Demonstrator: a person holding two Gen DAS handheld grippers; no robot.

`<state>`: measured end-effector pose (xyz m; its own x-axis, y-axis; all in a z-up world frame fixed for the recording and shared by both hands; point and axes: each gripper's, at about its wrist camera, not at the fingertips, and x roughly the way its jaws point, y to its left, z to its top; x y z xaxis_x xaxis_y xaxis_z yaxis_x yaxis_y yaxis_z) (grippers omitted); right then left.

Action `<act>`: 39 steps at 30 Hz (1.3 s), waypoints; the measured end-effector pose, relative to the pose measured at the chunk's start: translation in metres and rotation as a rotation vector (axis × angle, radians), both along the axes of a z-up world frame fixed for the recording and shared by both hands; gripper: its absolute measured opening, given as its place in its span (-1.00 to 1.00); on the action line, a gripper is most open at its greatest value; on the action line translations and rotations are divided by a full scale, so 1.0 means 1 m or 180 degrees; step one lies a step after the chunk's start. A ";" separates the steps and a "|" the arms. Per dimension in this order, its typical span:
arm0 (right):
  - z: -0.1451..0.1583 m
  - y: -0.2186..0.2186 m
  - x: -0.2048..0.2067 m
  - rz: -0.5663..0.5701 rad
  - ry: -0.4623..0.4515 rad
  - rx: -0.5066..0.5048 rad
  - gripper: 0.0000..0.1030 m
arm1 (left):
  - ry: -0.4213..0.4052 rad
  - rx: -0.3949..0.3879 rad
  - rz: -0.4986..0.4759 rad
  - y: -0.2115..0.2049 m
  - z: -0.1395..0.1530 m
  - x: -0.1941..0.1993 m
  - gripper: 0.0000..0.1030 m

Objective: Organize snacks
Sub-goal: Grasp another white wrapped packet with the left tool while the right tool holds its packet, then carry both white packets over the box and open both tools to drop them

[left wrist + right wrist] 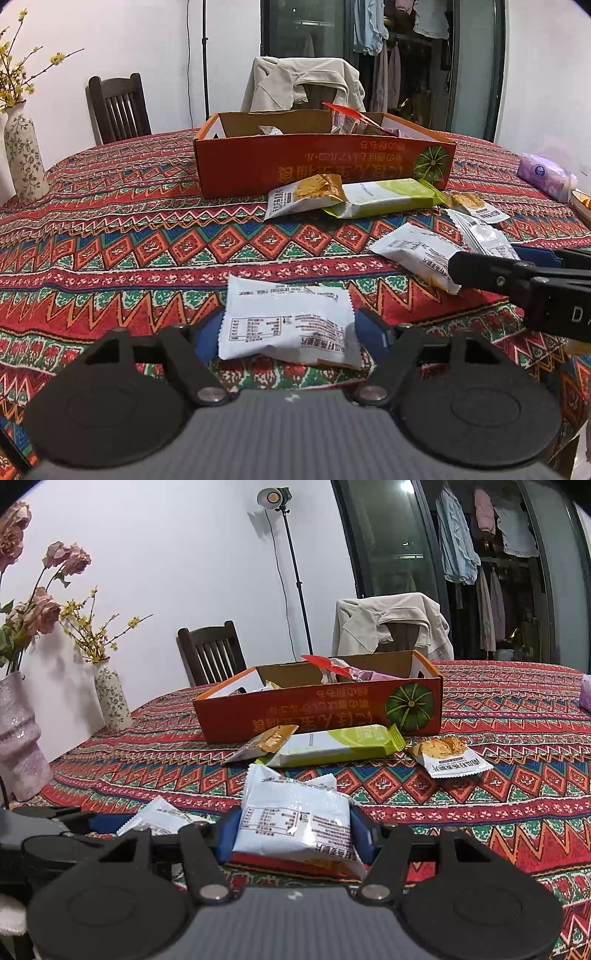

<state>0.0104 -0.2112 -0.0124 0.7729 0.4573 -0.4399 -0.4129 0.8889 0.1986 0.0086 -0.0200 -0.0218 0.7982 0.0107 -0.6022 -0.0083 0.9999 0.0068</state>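
White snack packet sits clamped between the blue pads of the right hand-held gripper, low over the tabletop. The left hand-held gripper has its jaws parted around another white packet lying flat, the pads not clearly pressing it. Toward the far edge stands an orange box holding snacks, with a green packet just in front.

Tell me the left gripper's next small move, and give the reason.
Probably close the left gripper on the white snack packet: it lies on the tablecloth between the blue pads, seemingly not yet pinched, while the right gripper already holds its own packet.
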 end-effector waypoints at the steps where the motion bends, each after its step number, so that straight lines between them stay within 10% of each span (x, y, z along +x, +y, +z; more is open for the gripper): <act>1: 0.000 0.000 0.000 0.0000 0.0002 0.0004 0.17 | -0.0010 0.0002 0.0012 0.001 0.000 0.000 0.31; 16: 0.006 0.000 -0.003 0.0001 -0.0055 -0.0014 0.17 | -0.0264 -0.0085 -0.0082 0.002 0.009 -0.014 0.10; 39: 0.080 0.006 0.080 -0.0271 -0.0619 -0.0163 0.17 | -0.1024 -0.0156 -0.0040 0.009 0.106 0.061 0.10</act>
<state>0.0901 -0.2054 0.0672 0.8804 0.3676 -0.2996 -0.3620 0.9291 0.0763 0.0700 -0.0115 0.0846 0.9476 -0.0230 -0.3186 0.0100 0.9991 -0.0424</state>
